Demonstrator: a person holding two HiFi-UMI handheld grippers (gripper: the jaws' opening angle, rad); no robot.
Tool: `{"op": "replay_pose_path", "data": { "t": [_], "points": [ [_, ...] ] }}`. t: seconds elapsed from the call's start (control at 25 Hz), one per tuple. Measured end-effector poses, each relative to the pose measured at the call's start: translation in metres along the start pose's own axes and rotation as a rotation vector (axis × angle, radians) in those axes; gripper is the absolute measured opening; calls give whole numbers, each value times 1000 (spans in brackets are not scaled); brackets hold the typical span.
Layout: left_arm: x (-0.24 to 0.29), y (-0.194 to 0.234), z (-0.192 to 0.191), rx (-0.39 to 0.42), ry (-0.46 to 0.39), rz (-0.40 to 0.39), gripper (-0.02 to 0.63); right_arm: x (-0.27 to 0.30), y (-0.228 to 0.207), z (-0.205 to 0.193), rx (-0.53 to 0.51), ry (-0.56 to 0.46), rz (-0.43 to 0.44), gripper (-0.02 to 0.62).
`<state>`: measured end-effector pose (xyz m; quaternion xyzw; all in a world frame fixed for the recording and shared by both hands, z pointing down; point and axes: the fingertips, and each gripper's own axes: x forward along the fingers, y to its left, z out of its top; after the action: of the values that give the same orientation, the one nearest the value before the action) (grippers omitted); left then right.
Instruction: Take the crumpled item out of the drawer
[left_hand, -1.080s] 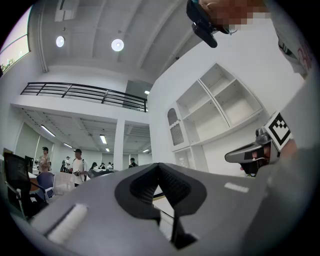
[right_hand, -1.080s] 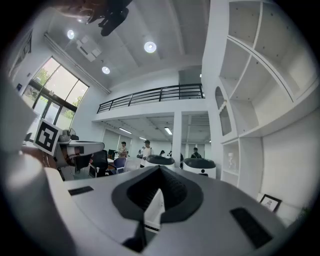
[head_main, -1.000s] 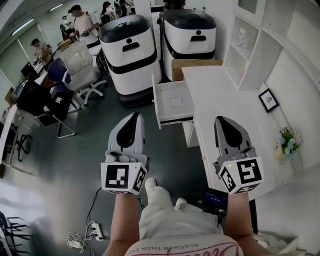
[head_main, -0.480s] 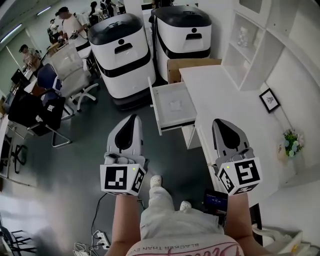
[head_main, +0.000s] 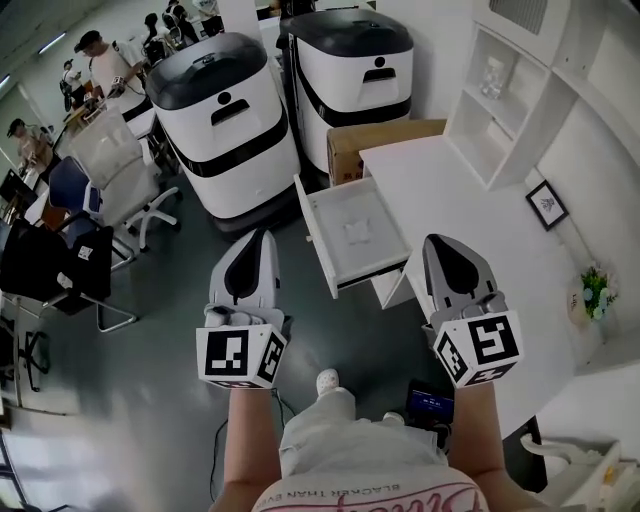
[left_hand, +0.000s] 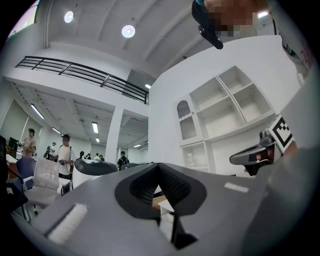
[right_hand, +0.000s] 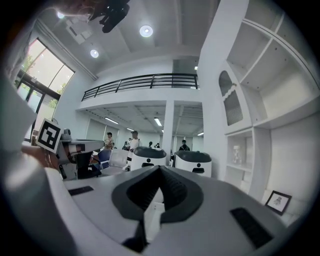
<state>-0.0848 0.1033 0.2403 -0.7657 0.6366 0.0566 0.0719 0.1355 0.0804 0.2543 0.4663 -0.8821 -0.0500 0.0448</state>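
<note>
A white drawer stands pulled out from the white desk. On its floor lies a small crumpled white item. My left gripper hangs left of the drawer's front, over the dark floor, with its jaws together and nothing in them. My right gripper is right of the drawer, over the desk's edge, also shut and empty. In the left gripper view the left gripper points level into the room. The right gripper, in its own view, faces the white machines.
Two white-and-black machines stand behind the drawer, with a cardboard box beside them. A shelf unit, a picture frame and flowers are on the right. Office chairs and people fill the back left.
Both grippers have moved forward, closer to the drawer, which now lies between them and looks nearer. Their jaws have stayed together.
</note>
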Motion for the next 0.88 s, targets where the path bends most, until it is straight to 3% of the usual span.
{"op": "replay_pose_path", "data": {
  "t": [0.44, 0.88],
  "points": [
    [42, 73, -19, -39, 5, -54, 11, 68, 25, -9, -13, 55, -74, 6],
    [82, 84, -51, -64, 41, -89, 11, 112, 18, -32, 0, 102, -40, 6]
  ]
}}
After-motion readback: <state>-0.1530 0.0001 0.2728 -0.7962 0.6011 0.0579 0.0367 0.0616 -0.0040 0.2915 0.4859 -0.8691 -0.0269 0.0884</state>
